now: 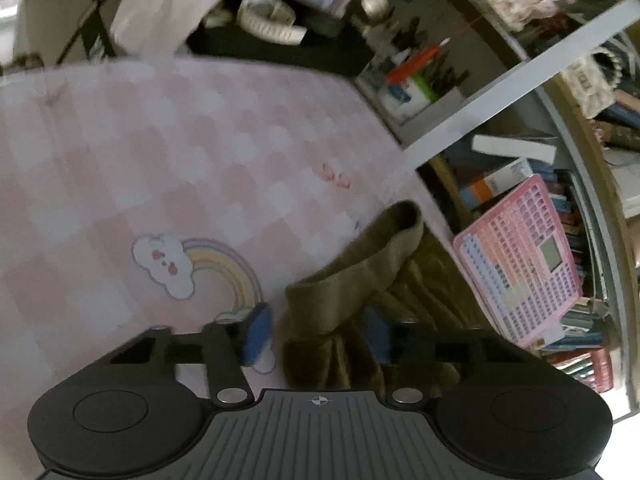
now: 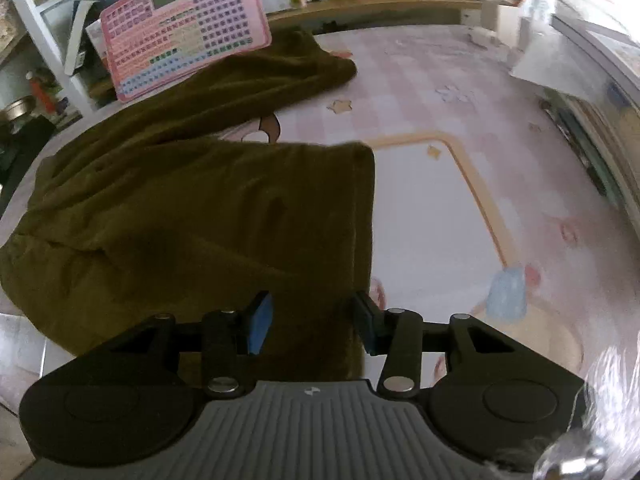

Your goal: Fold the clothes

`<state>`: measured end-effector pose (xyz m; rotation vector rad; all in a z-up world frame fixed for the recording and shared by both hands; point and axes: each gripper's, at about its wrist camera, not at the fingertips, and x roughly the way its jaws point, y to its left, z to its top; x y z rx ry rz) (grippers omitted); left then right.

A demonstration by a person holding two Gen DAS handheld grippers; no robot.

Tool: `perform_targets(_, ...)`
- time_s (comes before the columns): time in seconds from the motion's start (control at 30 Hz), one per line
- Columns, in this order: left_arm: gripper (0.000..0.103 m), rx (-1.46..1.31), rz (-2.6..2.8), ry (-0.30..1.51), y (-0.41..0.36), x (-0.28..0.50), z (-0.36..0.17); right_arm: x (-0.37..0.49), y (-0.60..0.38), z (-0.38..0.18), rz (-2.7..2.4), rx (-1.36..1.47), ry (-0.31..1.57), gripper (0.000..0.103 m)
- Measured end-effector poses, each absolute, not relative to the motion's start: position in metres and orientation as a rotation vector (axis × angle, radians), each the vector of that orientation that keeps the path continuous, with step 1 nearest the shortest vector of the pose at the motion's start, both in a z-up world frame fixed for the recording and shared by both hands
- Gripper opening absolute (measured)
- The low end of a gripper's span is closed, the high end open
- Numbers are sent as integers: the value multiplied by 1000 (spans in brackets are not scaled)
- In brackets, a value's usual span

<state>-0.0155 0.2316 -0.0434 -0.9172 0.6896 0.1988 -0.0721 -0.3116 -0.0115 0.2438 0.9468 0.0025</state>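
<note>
An olive-brown garment (image 2: 192,208) lies spread on a pink checked table mat (image 2: 432,92). In the right wrist view my right gripper (image 2: 312,320) is open, its blue-padded fingers (image 2: 260,320) on either side of the garment's near right edge. In the left wrist view my left gripper (image 1: 320,332) is open, and the garment's ribbed hem (image 1: 360,272) bunches up between its fingers (image 1: 258,332). The right pad is partly hidden by cloth.
A pink keyboard toy (image 2: 180,28) leans against the shelf behind the garment and also shows in the left wrist view (image 1: 520,256). Shelves with books (image 1: 580,320) and clutter stand along the table's edge. A white box (image 2: 576,60) sits at the far right.
</note>
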Motion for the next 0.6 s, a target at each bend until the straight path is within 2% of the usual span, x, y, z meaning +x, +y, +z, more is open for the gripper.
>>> perform_targets(0.07,23,-942,179,714,236,-9,-51,-83,-305,-12,-35,261,926,43)
perform_targets(0.17,18,-969,149,738,242,0,-58,-96,-297,-12,-104,271,903,42)
perform_targets(0.23,10,-966,124,731,245,1,-59,-101,-292,-13,-147,268,896,42)
perform_targets(0.33,9,-962,90,706,252,-5,-57,-104,-282,-15,-181,227,902,41)
perform_targets(0.5,9,-983,125,672,272,-25,-58,-92,-272,-15,-171,148,909,20)
perform_targets(0.6,9,-1008,160,661,285,-41,-62,-79,-264,-15,-132,126,911,17)
